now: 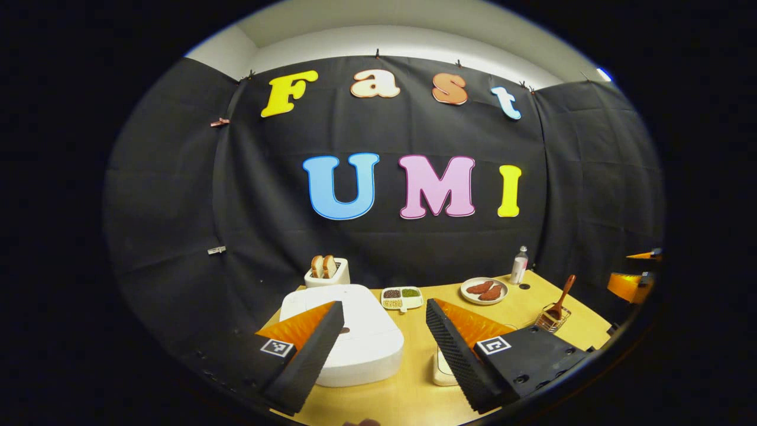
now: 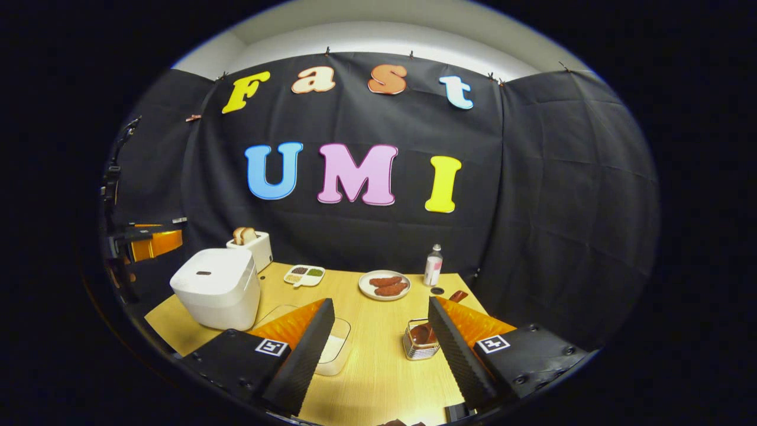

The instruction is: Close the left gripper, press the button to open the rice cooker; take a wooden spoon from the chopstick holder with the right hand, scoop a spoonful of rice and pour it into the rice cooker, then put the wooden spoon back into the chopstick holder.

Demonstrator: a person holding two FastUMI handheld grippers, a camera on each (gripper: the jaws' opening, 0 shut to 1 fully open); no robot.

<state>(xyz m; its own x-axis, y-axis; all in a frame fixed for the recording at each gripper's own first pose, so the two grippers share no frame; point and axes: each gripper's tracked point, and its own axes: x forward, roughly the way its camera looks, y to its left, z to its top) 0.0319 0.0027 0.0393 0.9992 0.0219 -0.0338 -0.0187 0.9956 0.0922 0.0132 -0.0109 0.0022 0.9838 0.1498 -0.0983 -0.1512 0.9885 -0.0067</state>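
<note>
While the left claw is held low over the tabletop in the left gripper view, its fingers are spread wide with nothing between them. The rice cooker is seen just ahead, lid down, partly covered by the left finger. A clear container is partly hidden behind the right finger. Behind the cooker a toaster with bread slices is placed; a divided dish of grains, a plate of sausages and a small bottle are lined up further back. The chopstick holder is set at the right, with the wooden spoon leaning out of it. The other gripper is glimpsed at the far right edge.

In the right gripper view, the right claw is held above the tabletop, tilted down, jaws wide, nothing gripped. The chopstick holder is seen just inside the right finger, spoon bowl resting in it. The rice container is partly blocked by the left finger. The rice cooker is placed at the left, closed, toaster behind it. Dish, plate and bottle are set along the back.
</note>
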